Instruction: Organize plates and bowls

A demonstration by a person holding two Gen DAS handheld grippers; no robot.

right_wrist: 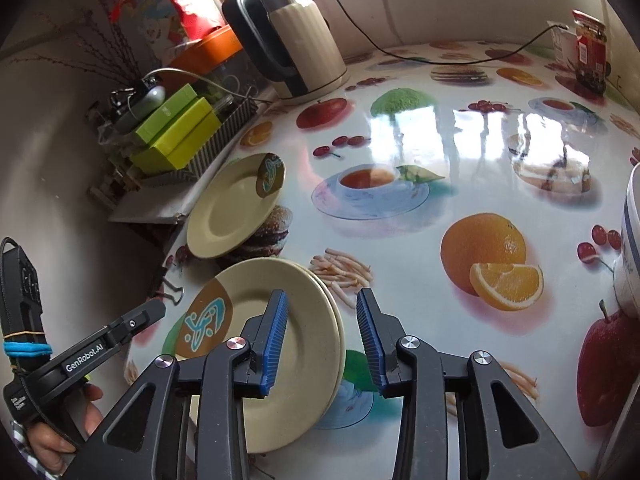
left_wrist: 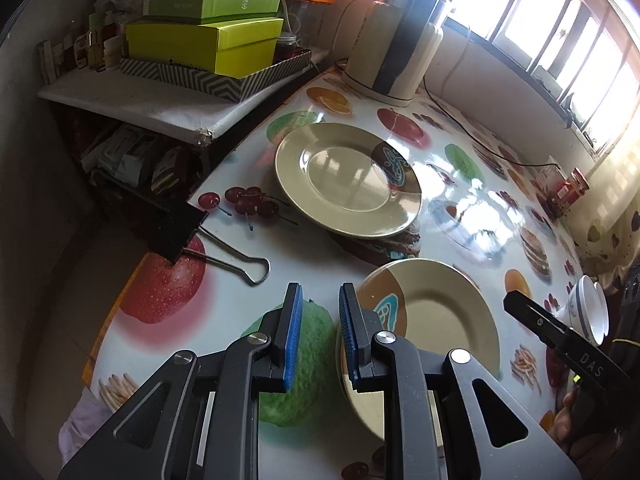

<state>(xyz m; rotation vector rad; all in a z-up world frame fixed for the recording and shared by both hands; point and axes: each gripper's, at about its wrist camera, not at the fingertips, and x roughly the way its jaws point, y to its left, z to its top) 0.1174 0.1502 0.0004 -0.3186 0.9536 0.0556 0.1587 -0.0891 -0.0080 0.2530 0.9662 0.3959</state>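
A beige plate (left_wrist: 348,180) (right_wrist: 228,212) with a brown-and-teal emblem lies alone near the table's left edge. Closer to me is a stack of matching plates (left_wrist: 444,312) (right_wrist: 296,320), flat on the fruit-print tablecloth. My left gripper (left_wrist: 320,292) is open over the cloth with nothing between its pads; its right finger overlaps the stack's left rim. My right gripper (right_wrist: 321,294) is open, the stack's right rim lies between its fingers and the pads are not pressing on it. White bowls with a blue band (left_wrist: 588,312) (right_wrist: 632,240) stand at the right.
A cream and black electric kettle (left_wrist: 396,52) (right_wrist: 296,40) with its cord stands at the back. A binder clip (left_wrist: 180,228) sits on the left table edge, beside a shelf with green boxes (left_wrist: 208,40). A red-labelled jar (right_wrist: 592,48) is far right.
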